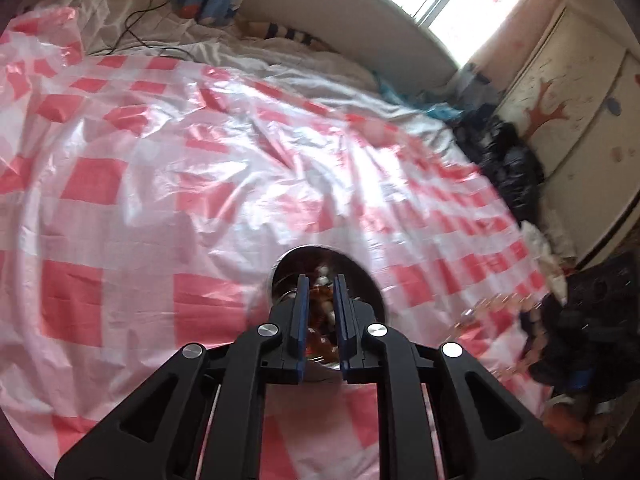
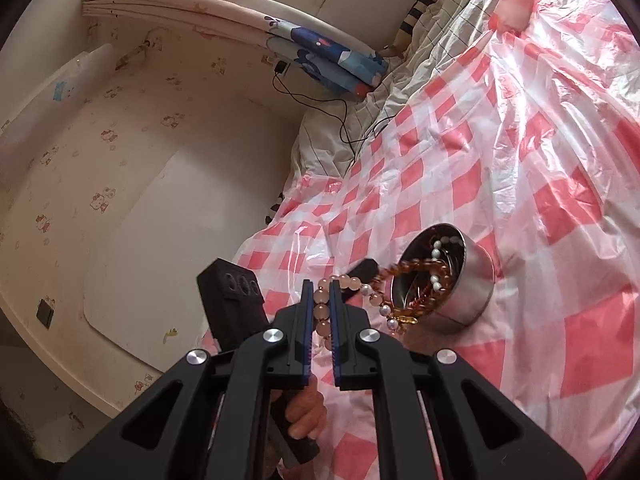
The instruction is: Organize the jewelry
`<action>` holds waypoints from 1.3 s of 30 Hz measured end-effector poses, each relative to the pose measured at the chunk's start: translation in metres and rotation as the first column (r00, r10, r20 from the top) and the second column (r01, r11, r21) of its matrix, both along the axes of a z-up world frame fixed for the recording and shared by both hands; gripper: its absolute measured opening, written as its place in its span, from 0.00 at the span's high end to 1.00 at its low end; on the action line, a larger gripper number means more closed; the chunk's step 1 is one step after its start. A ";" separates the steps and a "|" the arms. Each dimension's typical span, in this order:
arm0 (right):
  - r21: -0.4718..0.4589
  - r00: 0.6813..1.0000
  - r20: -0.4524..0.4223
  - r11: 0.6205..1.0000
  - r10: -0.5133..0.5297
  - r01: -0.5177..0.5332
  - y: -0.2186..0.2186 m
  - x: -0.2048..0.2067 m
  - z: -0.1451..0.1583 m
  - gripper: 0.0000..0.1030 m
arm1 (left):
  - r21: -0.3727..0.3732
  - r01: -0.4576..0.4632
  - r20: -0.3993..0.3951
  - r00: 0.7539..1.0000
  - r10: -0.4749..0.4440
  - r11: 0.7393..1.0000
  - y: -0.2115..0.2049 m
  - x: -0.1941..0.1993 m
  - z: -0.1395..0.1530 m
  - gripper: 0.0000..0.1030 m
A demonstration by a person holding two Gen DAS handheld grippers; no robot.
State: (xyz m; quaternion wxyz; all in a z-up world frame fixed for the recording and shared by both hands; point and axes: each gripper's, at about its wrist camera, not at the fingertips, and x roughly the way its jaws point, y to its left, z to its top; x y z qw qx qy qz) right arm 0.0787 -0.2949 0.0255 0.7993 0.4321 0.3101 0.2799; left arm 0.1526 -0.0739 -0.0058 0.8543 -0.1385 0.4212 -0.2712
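Around us the largest thing is the bed, covered with a red-and-white checked plastic sheet [image 2: 460, 184], crumpled and glossy, with white bedding and a dark cable beyond it toward the wall. On the sheet stands a round metal bowl [image 2: 472, 280], already holding mixed jewelry, among it a strand of white pearls [image 2: 436, 256]. Our right gripper [image 2: 321, 300] has its fingers drawn narrow on a bracelet of pale pink beads [image 2: 320, 312], pinched near the tips; the rest of that strand trails off to the right toward the bowl's rim, so its long axis runs from the fingers to the bowl, which lies just beside and to the right. An amber bead strand [image 2: 416, 268] drapes over the near rim. Our left gripper [image 1: 320, 300] hangs right above the bowl [image 1: 368, 280], fingers narrow around amber beads [image 1: 320, 320]; whether it grips them firmly we cannot tell through the blur. We judge the right hand must swing rightward to drop its beads in, and the left gripper, which crosses between, stands in the way.
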 end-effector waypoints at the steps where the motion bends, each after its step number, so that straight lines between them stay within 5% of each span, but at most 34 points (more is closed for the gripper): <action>1: 0.000 1.000 -0.003 1.000 0.001 -0.001 0.002 0.007 -0.001 0.92 | -0.007 -0.016 -0.014 1.000 0.016 1.000 0.004 0.001 -0.001 0.84; 4: 0.010 1.000 -0.023 1.000 0.004 -0.004 0.009 0.028 -0.008 0.92 | -0.021 -0.070 0.034 0.997 0.070 0.997 0.019 -0.002 0.013 0.62; 6: -0.018 0.998 -0.057 1.000 0.001 -0.002 0.015 0.042 -0.017 0.91 | -0.030 -0.112 0.068 0.991 0.114 0.993 0.030 -0.005 0.022 0.56; 8: -0.229 0.988 -0.143 0.973 -0.067 0.033 0.020 0.055 -0.027 0.91 | -0.002 -0.128 0.083 0.988 0.128 0.992 0.035 -0.010 0.026 0.54; 10: -0.382 0.970 -0.170 0.919 -0.172 0.097 0.016 0.051 -0.034 0.78 | 0.095 -0.156 0.114 0.983 0.145 0.983 0.033 -0.018 0.026 0.46; 14: -0.486 0.960 -0.103 0.855 -0.260 0.179 0.005 0.020 -0.017 0.59 | 0.276 -0.218 0.183 0.968 0.171 0.936 0.028 -0.042 0.022 0.26; 16: -0.557 0.960 -0.048 0.805 -0.276 0.204 0.009 -0.004 -0.006 0.45 | 0.312 -0.228 0.212 0.963 0.167 0.922 0.028 -0.057 0.023 0.16; 18: -0.638 0.959 -0.003 0.740 -0.282 0.215 0.021 -0.032 -0.001 0.19 | 0.348 -0.242 0.242 0.956 0.163 0.906 0.029 -0.075 0.025 0.12; 21: -0.736 0.957 0.043 0.640 -0.286 0.223 0.042 -0.072 -0.003 0.09 | 0.377 -0.271 0.270 0.947 0.175 0.886 0.032 -0.099 0.026 0.07; 24: -0.780 0.946 0.089 0.569 -0.312 0.261 0.052 -0.103 -0.007 0.07 | 0.380 -0.300 0.290 0.937 0.195 0.875 0.036 -0.125 0.024 0.07; 30: -0.809 0.934 0.114 0.514 -0.340 0.286 0.059 -0.109 -0.010 0.07 | 0.365 -0.279 0.279 0.943 0.181 0.888 0.034 -0.152 0.020 0.07; 39: -0.816 0.929 0.097 0.505 -0.358 0.280 0.060 -0.103 -0.017 0.07 | 0.393 -0.264 0.276 0.948 0.161 0.881 0.022 -0.144 0.017 0.07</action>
